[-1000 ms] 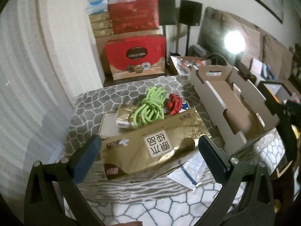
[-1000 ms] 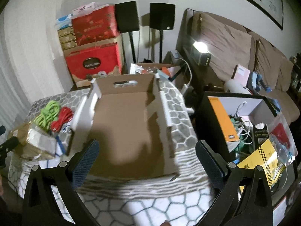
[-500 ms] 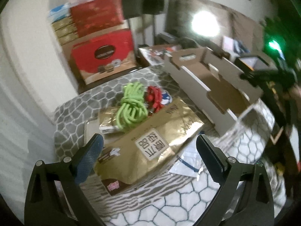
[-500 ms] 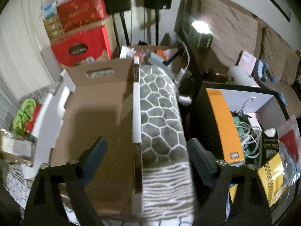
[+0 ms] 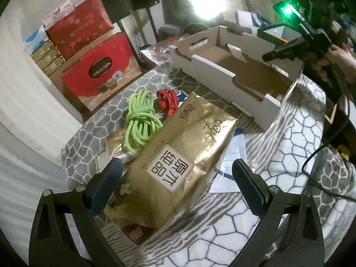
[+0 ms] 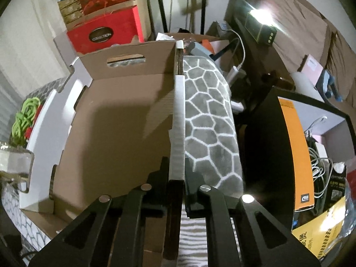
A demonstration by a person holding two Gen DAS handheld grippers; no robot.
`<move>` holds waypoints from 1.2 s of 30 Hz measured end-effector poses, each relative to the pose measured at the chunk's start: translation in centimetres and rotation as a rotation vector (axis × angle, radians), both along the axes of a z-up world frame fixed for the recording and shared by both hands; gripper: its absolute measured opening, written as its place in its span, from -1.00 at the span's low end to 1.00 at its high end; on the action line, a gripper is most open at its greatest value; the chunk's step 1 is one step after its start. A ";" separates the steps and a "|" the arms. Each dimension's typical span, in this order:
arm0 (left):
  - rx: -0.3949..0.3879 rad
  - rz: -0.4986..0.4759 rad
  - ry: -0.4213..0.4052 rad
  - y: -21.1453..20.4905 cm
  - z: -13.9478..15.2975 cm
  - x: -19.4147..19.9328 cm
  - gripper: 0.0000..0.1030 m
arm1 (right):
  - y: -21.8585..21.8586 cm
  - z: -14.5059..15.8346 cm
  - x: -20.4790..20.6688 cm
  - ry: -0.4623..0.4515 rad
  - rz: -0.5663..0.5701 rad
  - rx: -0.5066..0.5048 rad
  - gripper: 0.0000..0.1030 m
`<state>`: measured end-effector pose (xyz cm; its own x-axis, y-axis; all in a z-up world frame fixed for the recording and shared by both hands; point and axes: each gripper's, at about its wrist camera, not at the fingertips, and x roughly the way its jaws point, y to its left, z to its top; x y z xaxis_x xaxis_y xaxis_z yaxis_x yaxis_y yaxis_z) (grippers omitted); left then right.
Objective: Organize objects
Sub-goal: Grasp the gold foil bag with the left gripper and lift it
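A gold foil bag (image 5: 178, 166) lies on the patterned table, with a green cord bundle (image 5: 141, 120) and a red cord bundle (image 5: 168, 103) behind it. My left gripper (image 5: 175, 178) is open and empty, just above the bag's near end. An open cardboard box (image 5: 233, 71) stands to the right. My right gripper (image 6: 176, 171) is shut on the right wall of the cardboard box (image 6: 178, 120); it also shows in the left wrist view (image 5: 291, 49). The green cord (image 6: 23, 118) shows left of the box.
Red gift boxes (image 5: 100, 73) are stacked behind the table against the wall. A black crate (image 6: 300, 155) with an orange box, cables and packets sits right of the table. A clear plastic sleeve (image 5: 231, 155) lies under the gold bag. A bright lamp (image 6: 260, 15) glares at the back.
My right gripper has moved right and closed on the box's right wall. My left gripper has moved closer over the gold bag and swung to the right.
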<state>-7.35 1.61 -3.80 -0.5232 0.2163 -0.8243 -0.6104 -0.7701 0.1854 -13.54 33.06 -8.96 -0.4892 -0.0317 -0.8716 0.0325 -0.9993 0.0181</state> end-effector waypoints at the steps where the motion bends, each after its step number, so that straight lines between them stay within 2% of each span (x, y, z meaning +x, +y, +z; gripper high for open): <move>1: 0.000 -0.001 -0.004 -0.1 -0.1 -0.2 0.79 | -0.1 0.1 0.1 0.003 0.006 0.004 -0.79; 3: 0.010 -0.002 -0.029 -0.5 -0.3 -0.7 0.53 | -0.1 0.4 0.6 0.008 0.011 0.009 -0.79; 10: 0.021 -0.026 -0.068 -0.8 -0.5 -1.1 0.21 | -0.1 0.8 2.7 0.010 0.019 -0.017 -0.79; 15: 0.029 -0.021 -0.102 -0.8 -0.6 -1.0 -0.22 | -0.4 0.2 4.0 0.003 -0.015 -0.034 -0.79; 18: 0.066 0.003 -0.134 -1.2 -0.2 -1.3 -0.36 | -1.0 -0.1 4.6 0.007 -0.018 -0.021 -0.79; 21: 0.134 0.042 -0.179 -2.0 0.4 -1.7 -0.49 | -1.2 0.0 4.9 0.017 -0.021 -0.010 -0.78; 25: 0.217 0.107 -0.215 -2.9 1.5 -2.2 -0.53 | -1.0 0.1 4.9 0.019 -0.028 -0.033 -0.77; 33: 0.536 0.199 -0.317 -2.7 5.2 -2.7 -0.53 | -1.2 0.1 5.4 0.024 -0.039 -0.065 -0.74; 36: 0.616 0.243 -0.333 -1.0 5.5 -3.3 -0.53 | -1.2 0.2 5.6 0.024 -0.048 -0.081 -0.73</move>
